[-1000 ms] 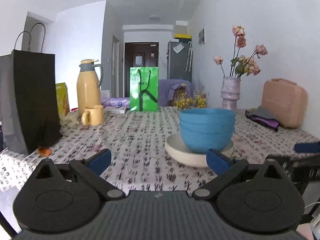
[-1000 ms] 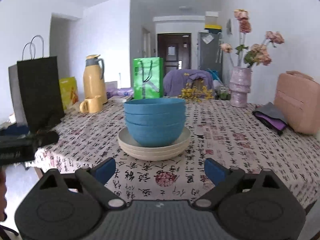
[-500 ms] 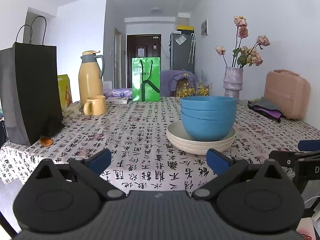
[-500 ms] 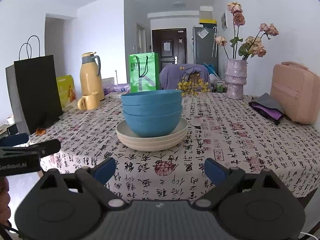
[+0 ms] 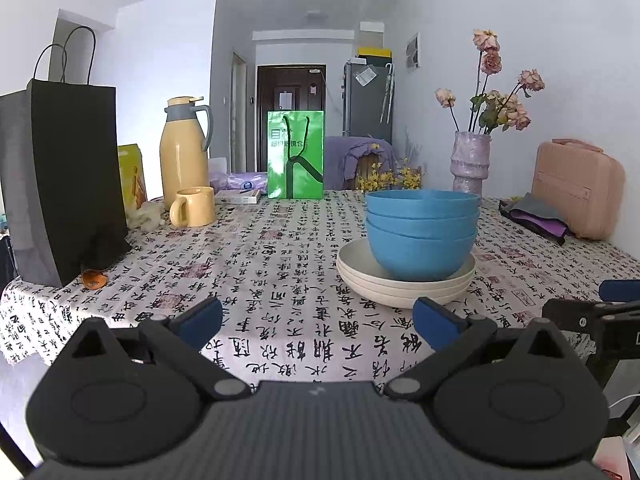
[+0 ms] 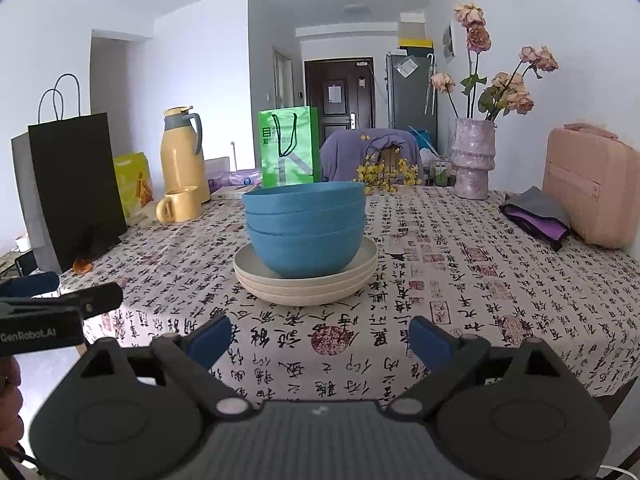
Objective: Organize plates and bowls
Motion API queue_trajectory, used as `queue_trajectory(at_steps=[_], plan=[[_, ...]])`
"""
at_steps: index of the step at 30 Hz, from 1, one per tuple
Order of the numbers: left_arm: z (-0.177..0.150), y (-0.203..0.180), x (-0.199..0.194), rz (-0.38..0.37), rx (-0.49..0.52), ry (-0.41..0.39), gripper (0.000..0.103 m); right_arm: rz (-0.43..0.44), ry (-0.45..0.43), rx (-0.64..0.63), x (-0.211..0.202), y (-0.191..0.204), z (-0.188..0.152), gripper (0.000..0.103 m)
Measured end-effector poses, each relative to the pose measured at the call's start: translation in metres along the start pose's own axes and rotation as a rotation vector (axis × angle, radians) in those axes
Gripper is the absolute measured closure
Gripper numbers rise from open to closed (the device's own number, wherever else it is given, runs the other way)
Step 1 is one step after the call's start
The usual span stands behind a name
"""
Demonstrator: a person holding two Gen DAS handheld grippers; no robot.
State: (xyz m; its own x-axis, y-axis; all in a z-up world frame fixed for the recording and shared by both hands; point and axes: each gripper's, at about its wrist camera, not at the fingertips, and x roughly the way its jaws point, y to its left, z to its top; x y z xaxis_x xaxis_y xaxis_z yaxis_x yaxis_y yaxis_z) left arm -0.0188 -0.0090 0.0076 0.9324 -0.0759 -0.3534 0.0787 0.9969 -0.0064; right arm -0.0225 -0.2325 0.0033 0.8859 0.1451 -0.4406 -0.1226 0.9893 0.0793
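Three nested blue bowls (image 5: pixel 422 232) (image 6: pixel 306 228) sit on a stack of three cream plates (image 5: pixel 404 286) (image 6: pixel 304 282) in the middle of a table with a calligraphy-print cloth (image 5: pixel 280 264) (image 6: pixel 460 280). My left gripper (image 5: pixel 318 322) hangs open in front of the table's near edge, left of the stack, with nothing between its blue pads. My right gripper (image 6: pixel 320 338) is also open and empty, facing the stack head-on from the near edge. Each gripper shows at the side of the other's view.
A black paper bag (image 5: pixel 60 184), a yellow thermos (image 5: pixel 184 156) and a yellow mug (image 5: pixel 194 212) stand at the left. A green bag (image 5: pixel 296 154) stands at the back. A vase of dried roses (image 6: pixel 474 156), folded cloths (image 6: pixel 536 216) and a pink case (image 6: pixel 592 192) occupy the right.
Both grippers have drawn back and dropped lower, toward the table's near edge. The bowls and plates have not moved, and both grippers stay open.
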Motion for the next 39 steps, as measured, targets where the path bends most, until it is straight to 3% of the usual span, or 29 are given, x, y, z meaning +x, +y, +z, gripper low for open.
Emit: queue_trajectory(at_steps=[39], plan=[[0.0021,0.0004,0.0009,-0.001,0.003,-0.005,0.000,0.001,0.000,0.023,0.0002,-0.0038,-0.0023,0.008]])
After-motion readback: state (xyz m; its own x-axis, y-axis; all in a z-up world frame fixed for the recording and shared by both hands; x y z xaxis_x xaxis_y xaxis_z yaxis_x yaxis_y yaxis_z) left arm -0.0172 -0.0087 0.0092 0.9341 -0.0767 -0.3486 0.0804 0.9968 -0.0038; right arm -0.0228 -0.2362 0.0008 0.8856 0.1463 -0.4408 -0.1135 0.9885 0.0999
